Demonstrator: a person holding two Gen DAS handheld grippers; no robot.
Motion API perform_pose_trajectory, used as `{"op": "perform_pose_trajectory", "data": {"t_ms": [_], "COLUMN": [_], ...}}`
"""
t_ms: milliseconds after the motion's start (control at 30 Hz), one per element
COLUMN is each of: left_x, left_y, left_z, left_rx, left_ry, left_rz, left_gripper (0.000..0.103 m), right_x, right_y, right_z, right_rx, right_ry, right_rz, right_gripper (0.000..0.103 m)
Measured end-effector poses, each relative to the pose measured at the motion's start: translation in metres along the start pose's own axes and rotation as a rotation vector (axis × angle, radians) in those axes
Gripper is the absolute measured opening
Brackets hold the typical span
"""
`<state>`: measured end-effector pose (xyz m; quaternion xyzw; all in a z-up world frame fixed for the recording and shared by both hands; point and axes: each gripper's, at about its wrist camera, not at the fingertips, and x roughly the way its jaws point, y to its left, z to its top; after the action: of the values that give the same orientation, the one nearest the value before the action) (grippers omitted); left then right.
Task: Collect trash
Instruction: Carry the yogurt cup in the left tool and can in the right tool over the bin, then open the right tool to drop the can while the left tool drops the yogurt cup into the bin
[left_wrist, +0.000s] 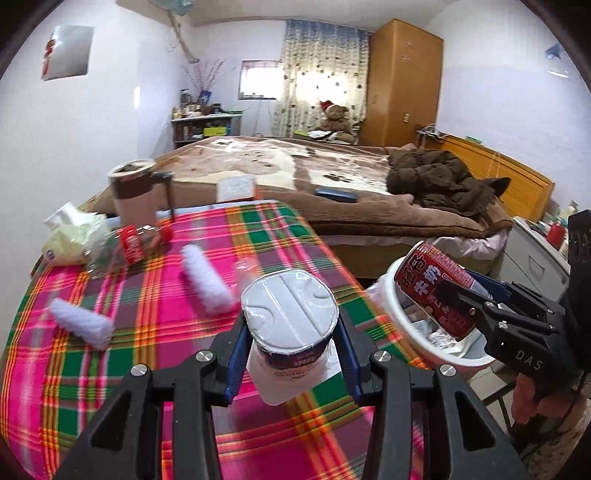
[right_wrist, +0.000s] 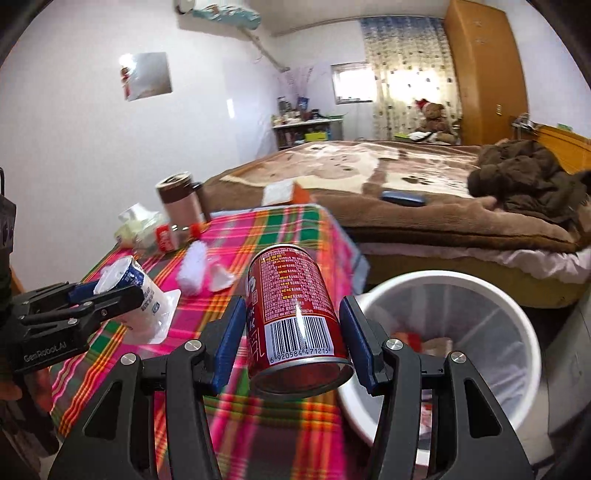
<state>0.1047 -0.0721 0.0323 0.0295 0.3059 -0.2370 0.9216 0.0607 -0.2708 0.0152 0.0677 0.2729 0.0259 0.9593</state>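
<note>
L gripper (left_wrist: 291, 354) fingers (left_wrist: 236, 354) clamp white yogurt cup (left_wrist: 291, 332) over plaid table (left_wrist: 110, 369). R gripper (left_wrist: 461, 295) holds red can (left_wrist: 432, 291) above white bin (left_wrist: 436, 350), w/ probably paper scraps inside.

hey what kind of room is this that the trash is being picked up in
Most likely a lived-in bedroom. A large bed with a brown blanket fills the middle, a tall wooden wardrobe stands by the curtained window, and a teddy bear sits at the bed's far end.
</note>
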Motion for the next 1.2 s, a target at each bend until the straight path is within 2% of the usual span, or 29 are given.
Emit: {"op": "perform_pose_trajectory", "data": {"t_ms": [467,633,833,967,1200], "left_x": [0.038,0.056,0.077,0.083,0.095], "left_y": [-0.075,-0.106,-0.128,-0.136,-0.145], "left_z": [0.027,0.031,0.031,0.030,0.031], "left_rx": [0.064,0.106,0.111,0.136,0.118], "left_ry": [0.005,0.027,0.061,0.070,0.093], "left_rz": [-0.147,-0.191,-0.214,-0.204,-0.217], "left_gripper": [0.045,0.045,0.045,0.045,0.046], "right_x": [-0.014,-0.010,-0.003,-0.001,0.008], "right_y": [-0.059,-0.081,-0.099,-0.107,-0.121], "right_z": [-0.003,-0.008,-0.015,-0.019,-0.023], "right_rx": [0.084,0.114,0.132,0.137,0.156], "right_ry": [-0.010,0.023,0.063,0.076,0.110], "right_rz": [-0.164,-0.221,-0.260,-0.277,-0.305], "right_gripper": [0.054,0.054,0.054,0.054,0.055]}}
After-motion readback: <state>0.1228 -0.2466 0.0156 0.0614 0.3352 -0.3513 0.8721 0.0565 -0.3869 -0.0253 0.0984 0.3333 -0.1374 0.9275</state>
